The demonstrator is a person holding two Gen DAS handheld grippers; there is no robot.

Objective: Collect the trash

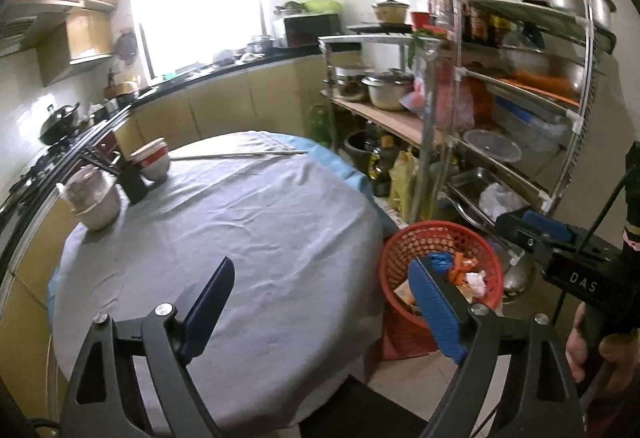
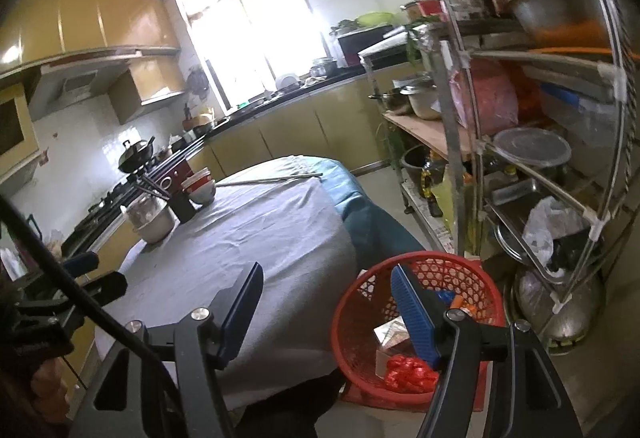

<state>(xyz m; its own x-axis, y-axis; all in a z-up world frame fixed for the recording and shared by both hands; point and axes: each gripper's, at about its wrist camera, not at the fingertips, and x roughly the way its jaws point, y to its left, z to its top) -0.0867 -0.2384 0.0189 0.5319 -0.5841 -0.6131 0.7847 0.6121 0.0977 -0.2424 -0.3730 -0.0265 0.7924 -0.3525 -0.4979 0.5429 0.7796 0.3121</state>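
Observation:
A red mesh trash basket [image 1: 394, 266] stands on the floor right of the round table [image 1: 240, 230], which has a grey cloth. It holds wrappers and crumpled paper [image 1: 466, 272]. In the right wrist view the basket [image 2: 360, 318] holds a red wrapper [image 2: 410, 376] and a carton. My left gripper [image 1: 320, 302] is open and empty over the table's near right edge. My right gripper [image 2: 326, 312] is open and empty, its right finger over the basket. The right gripper also shows at the right of the left wrist view [image 1: 536, 232].
Stacked bowls [image 1: 154, 160], a white pot [image 1: 96, 202] and long chopsticks [image 1: 240, 155] lie at the table's far side. A metal rack [image 1: 520, 98] with pots and bottles stands right of the basket. A counter and stove run along the left and back.

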